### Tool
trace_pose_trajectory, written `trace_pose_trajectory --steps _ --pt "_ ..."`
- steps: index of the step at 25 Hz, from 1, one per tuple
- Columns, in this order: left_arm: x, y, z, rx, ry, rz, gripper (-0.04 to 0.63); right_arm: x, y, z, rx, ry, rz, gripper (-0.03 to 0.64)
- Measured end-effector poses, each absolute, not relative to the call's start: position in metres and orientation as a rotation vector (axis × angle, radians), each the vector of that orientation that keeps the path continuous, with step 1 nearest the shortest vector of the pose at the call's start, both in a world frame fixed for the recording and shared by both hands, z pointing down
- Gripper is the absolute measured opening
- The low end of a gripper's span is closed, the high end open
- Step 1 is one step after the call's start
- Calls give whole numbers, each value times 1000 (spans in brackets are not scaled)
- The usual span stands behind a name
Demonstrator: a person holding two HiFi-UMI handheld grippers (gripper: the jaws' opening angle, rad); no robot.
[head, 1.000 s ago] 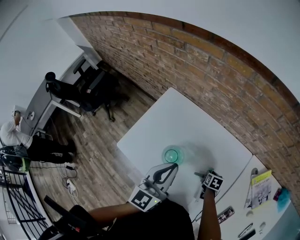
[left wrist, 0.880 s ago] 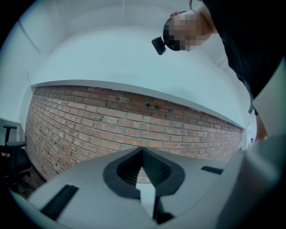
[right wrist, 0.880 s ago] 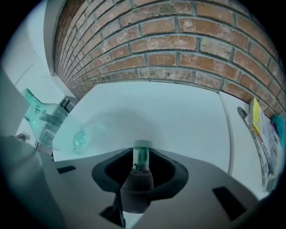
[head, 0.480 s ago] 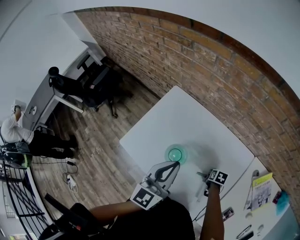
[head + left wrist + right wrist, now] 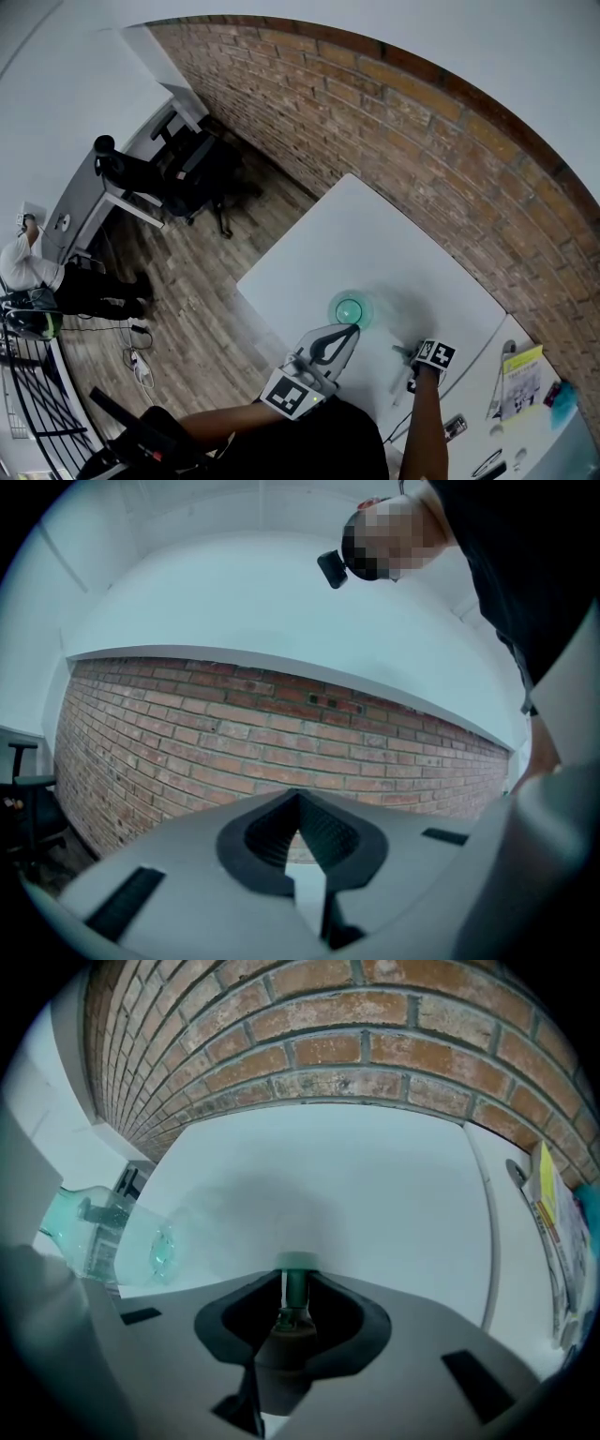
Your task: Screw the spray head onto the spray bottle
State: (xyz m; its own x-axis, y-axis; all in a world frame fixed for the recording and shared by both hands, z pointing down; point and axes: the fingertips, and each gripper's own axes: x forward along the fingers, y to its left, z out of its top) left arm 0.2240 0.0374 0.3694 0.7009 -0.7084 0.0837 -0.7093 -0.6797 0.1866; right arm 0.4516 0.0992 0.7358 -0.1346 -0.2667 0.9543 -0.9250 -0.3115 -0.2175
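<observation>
A translucent green spray bottle [image 5: 349,307] stands upright on the white table [image 5: 375,244], its open neck facing up. It also shows at the left of the right gripper view as the bottle [image 5: 108,1232]. My left gripper [image 5: 349,330] lies level with its tips against the bottle's near side. Its jaws are shut, and the left gripper view shows nothing between them at the left gripper [image 5: 300,803]. My right gripper [image 5: 412,373] points steeply down at the table, right of the bottle. Its jaws have just closed a little further on the spray head [image 5: 295,1321], whose green-tipped stem pokes out ahead.
A second white table [image 5: 487,412] adjoins at the right, carrying a yellow booklet [image 5: 523,375], a teal object [image 5: 565,394] and small dark items [image 5: 453,428]. A brick wall [image 5: 422,141] runs behind. Far left, over wooden floor, are office chairs [image 5: 192,173] and a seated person [image 5: 28,267].
The right gripper has shifted slightly right, away from the bottle, and tilted a little. The left gripper and the bottle have stayed put.
</observation>
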Motion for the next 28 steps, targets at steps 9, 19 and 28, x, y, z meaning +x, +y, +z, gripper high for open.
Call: trace_pose_trajectory --steps 9,19,28 --pt "213 36 363 2705 -1171 -11 0 454 105 728 1588 -1389 1349 75" --pt "207 44 362 2704 -1164 -27 0 457 117 686 1705 -1505 1235 75" --pt "214 56 354 2733 -1107 -75 0 448 118 631 1810 -1662 1135 74"
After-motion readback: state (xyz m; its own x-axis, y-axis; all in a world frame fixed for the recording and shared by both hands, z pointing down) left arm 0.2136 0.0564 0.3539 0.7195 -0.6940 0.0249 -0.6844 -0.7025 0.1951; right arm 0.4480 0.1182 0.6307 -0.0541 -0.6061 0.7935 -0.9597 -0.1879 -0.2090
